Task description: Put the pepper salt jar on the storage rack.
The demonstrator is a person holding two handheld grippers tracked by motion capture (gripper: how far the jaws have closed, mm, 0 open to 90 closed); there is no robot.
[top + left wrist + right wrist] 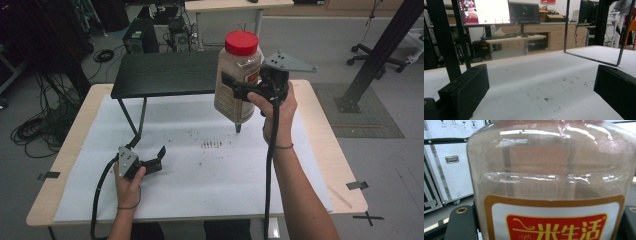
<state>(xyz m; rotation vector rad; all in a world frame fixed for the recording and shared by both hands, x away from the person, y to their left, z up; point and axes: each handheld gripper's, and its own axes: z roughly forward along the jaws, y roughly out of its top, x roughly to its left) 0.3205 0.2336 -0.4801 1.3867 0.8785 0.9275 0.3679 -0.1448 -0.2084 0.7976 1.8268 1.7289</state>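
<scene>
jar: one clear plastic jar (pixel 237 82) with a red screw lid (pixel 241 43), held in the air, just above and in front of the black shelf (pixel 165 75), roughly upright, tilted a little.
jar contents: brownish grains or powder, filled most of the way; looks fairly heavy for one hand.
jar label: orange and red label (pixel 554 222) wraps the lower wall, seen up close in the right gripper view.
right gripper: right gripper (pixel 245 87) clamped on the jar's mid body, jaws set either side of the wall, pressing on it; jar hangs clear of the tabletop (pixel 320 125).
left gripper: left gripper (pixel 155 159) resting low on the white sheet (pixel 210 175), in front of and below the shelf's left leg; jaws spread wide, nothing between them.
handling: wall is smooth, glossy plastic, likely slippery; stiff but could flex if squeezed hard; load is top to bottom, so it may swing or slide in the jaws.
where to grip: mid body over the label, as now; the neck under the lid would be a second choice.
risk: tipping if held too low.
counts: one jar, one lid, one shelf, two grippers, two hands.
tabletop litter: small dark specks (pixel 211 144) on the sheet in front of the shelf, too small to count.
</scene>
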